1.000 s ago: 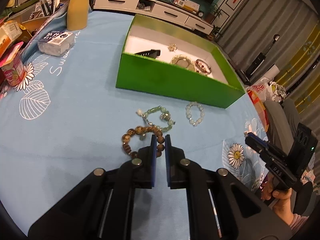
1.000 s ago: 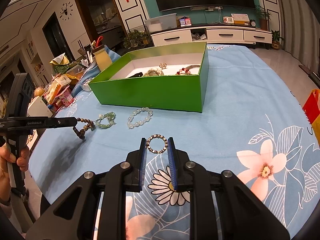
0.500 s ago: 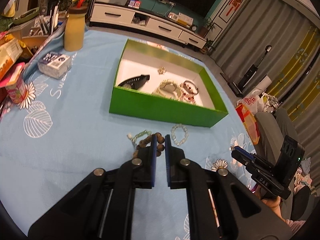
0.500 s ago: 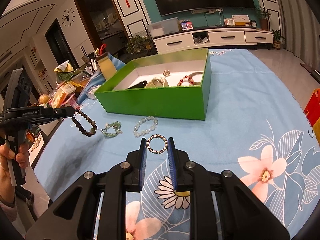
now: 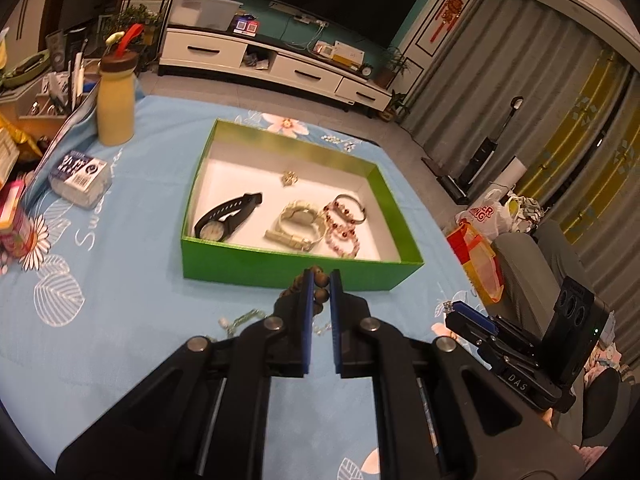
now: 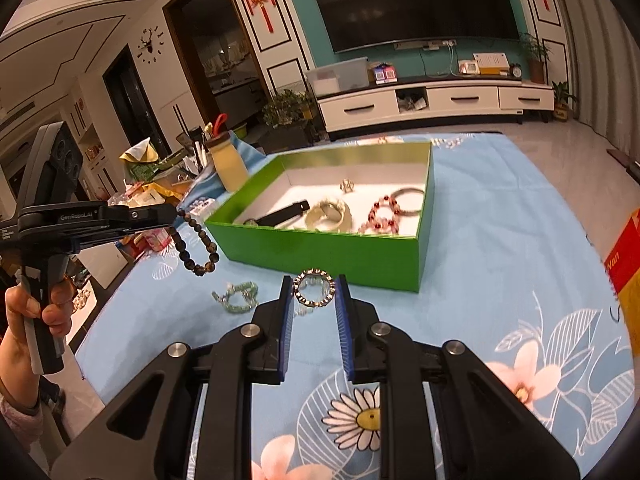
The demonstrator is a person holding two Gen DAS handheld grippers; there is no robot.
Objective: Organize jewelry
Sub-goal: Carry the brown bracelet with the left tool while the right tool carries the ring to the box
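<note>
Both loads hang clear of the desk (image 6: 500,248), with the green box (image 6: 320,254) lying at twelve o'clock from each. The left tongs (image 5: 319,280) pinch the dark bead bracelet (image 6: 196,240); the right tongs (image 6: 314,290) clamp the metal ring bracelet (image 6: 314,286). The left tongs look nearer the box wall, though fisheye distortion blurs that.

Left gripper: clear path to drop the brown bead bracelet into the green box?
Probably yes. The left gripper holds the brown bead bracelet dangling above the table, the open-topped green box is close by, and nothing stands between them.
</note>
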